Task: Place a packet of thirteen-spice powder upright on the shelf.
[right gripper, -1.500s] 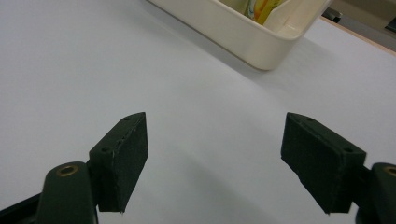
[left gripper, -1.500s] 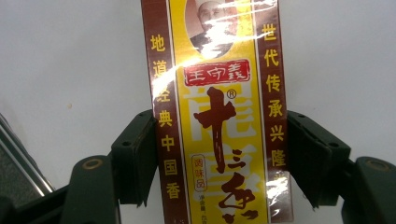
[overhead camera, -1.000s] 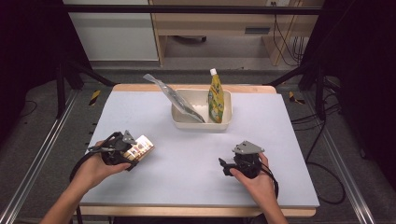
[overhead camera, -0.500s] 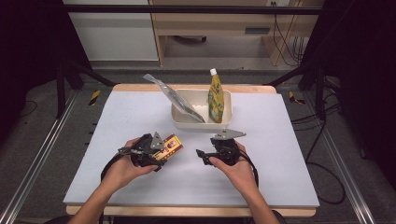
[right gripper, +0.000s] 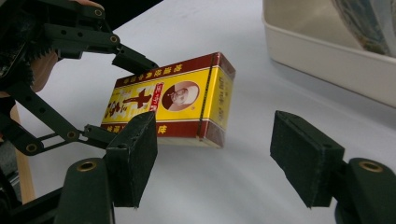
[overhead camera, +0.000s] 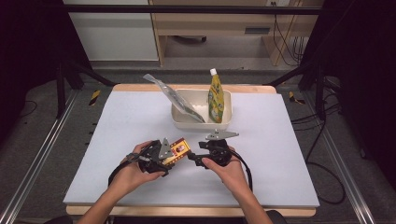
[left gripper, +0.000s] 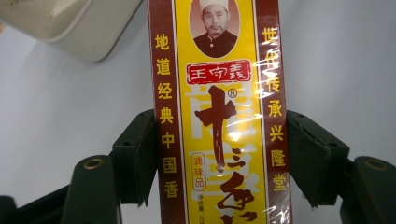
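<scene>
One wide pale grey-blue table top with a light wooden rim carries everything. Toward its far middle sits a cream rectangular plastic tub; a clear crinkled plastic bag leans out over the tub's left end, and a yellow squeeze pouch with a white cap stands upright at its right end. In the left gripper view a corner of the tub shows at the upper left, beyond the held box.

Nearer the person, both hands meet at the table's middle, in front of the tub and apart from it. The left gripper has its two black jaws clamped on the long sides of a flat red-and-yellow cardboard spice box printed with Chinese characters. In the left gripper view the box runs upward between the pads, each pad pressing a dark red edge. The box is held just above the table top, its free end pointing toward the right gripper.

That right gripper stands just beside the box's free end, jaws spread wide and holding nothing. In the right gripper view the box lies beyond the gap between the two pads, tilted, with the left gripper gripping its far half and the tub's wall at the upper right.
</scene>
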`<state>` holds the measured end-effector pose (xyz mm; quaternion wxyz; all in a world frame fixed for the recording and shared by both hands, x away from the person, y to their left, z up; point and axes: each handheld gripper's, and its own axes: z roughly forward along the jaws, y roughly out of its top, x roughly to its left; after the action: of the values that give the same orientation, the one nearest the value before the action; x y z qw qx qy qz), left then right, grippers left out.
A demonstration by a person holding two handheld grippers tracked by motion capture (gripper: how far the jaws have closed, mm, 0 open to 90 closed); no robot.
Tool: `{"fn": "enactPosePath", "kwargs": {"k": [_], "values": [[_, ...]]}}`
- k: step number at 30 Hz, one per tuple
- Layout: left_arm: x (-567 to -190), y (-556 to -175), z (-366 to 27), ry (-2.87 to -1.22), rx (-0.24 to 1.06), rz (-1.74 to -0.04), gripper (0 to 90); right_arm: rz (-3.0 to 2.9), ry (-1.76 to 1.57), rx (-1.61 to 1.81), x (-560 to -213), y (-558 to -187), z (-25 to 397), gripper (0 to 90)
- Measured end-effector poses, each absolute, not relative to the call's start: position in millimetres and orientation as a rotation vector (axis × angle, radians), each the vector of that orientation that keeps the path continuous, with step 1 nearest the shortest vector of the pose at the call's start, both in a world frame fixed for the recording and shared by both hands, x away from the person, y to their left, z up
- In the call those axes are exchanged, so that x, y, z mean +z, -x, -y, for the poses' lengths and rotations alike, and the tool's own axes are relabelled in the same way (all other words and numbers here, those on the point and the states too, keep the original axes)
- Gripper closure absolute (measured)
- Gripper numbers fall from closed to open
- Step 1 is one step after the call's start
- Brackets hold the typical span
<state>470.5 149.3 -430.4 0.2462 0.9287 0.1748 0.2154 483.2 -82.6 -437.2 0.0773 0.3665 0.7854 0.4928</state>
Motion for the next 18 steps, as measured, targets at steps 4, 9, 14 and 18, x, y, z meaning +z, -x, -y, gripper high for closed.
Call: {"fn": "enactPosePath", "kwargs": {"k": [4,9,14,18], "values": [[-432.2,-468.5,-144.3,-2.540,0.587,-0.446,31.6,-2.362,-1.107,1.474,-439.4,-483.9,82.3,32.3],[-435.2,-465.6,-139.4,-2.533,0.586,-0.419,31.7,-2.382,-1.117,1.469,-442.1,-485.2,80.5,33.0],[-434.7,-463.1,-136.1,-2.527,0.589,-0.398,31.7,-2.390,-1.123,1.465,-443.5,-485.4,79.0,33.4],[-435.0,-461.7,-133.6,-2.521,0.596,-0.386,31.7,-2.405,-1.123,1.463,-444.5,-485.9,78.3,33.6]]}}
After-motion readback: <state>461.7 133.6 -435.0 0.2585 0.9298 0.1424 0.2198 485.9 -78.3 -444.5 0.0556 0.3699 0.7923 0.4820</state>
